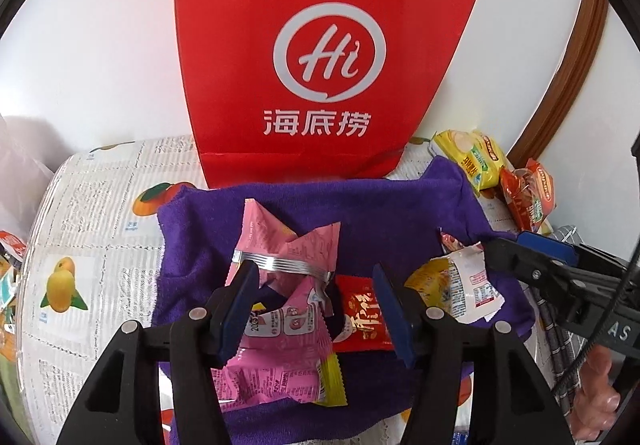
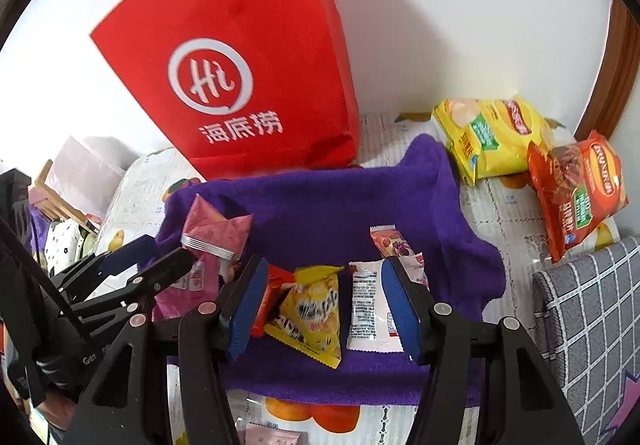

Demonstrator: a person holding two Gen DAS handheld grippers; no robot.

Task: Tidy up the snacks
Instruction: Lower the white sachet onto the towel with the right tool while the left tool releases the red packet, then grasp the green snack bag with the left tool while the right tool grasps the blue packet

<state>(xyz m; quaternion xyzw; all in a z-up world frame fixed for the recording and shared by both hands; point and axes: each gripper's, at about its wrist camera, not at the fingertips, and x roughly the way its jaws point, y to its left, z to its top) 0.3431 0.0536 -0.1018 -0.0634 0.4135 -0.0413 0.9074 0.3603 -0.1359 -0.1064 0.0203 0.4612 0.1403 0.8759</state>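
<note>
Sorting step, seemingly: left gripper (image 1: 316, 305) stood open over pink packets (image 1: 280, 325) on the purple towel (image 1: 380, 213); right gripper (image 2: 324, 309) open above yellow packet (image 2: 312, 313). Next: likely closing on one.

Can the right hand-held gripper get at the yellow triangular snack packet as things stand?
Probably yes. The right hand-held gripper stands open just above the yellow triangular packet on the purple towel; nothing covers it, though a red packet and a white packet lie close on either side.
</note>
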